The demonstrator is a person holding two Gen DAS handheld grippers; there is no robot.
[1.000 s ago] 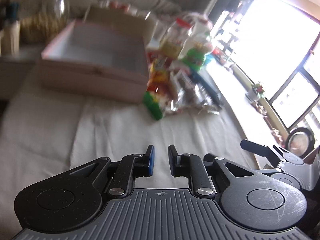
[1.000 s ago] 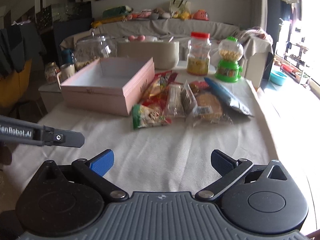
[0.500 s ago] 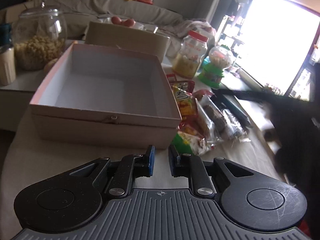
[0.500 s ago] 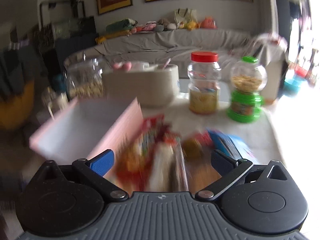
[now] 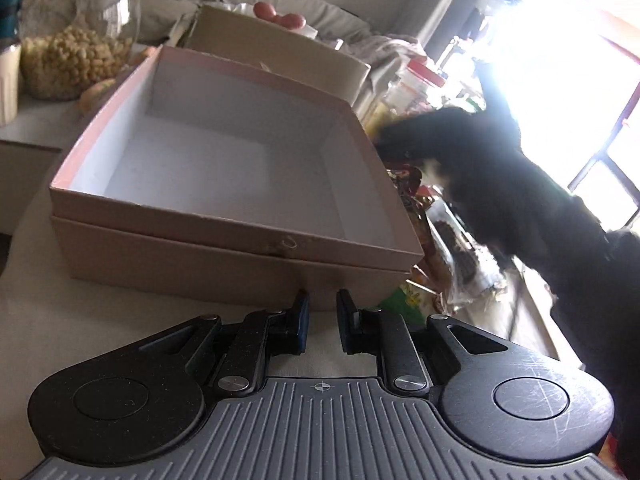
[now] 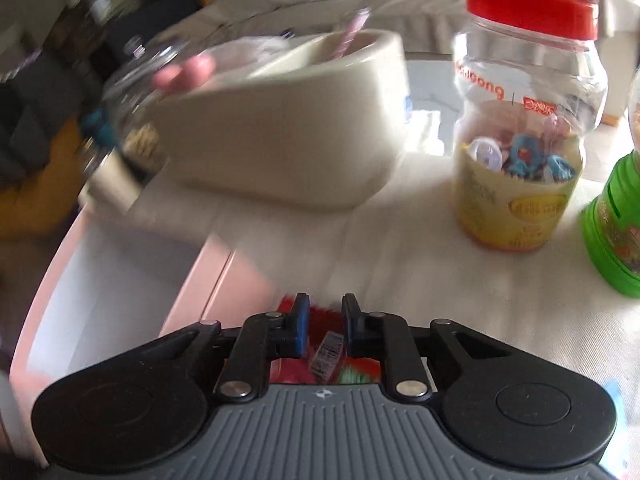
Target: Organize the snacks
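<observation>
The left gripper (image 5: pixel 321 322) hovers just in front of the pink box (image 5: pixel 224 248), near the middle of its front wall; its fingers stand drawn close with only a narrow slit between them and nothing in it. The box sits on the pale cloth (image 5: pixel 120 320) with its white inside bare.

Just off the box's right front corner, the right gripper (image 6: pixel 324 322) hangs over the snack packets (image 5: pixel 444 248). Its jaws have just been closing and now stand clenched to a narrow gap, with a red packet (image 6: pixel 324 350) showing a barcode lying under and between the fingers; whether the pads actually pinch it cannot be told through the blur. From the left wrist view, the right gripper and the dark sleeve (image 5: pixel 504 184) behind it reach down over that pile beside the box's right wall.

Behind the box stands a cream container (image 6: pixel 288 128). To the right of that is a clear jar with a red lid (image 6: pixel 524 120), and next to it a green dispenser (image 6: pixel 616 236). Behind the box's left corner is a glass jar of pale snacks (image 5: pixel 76 36).
</observation>
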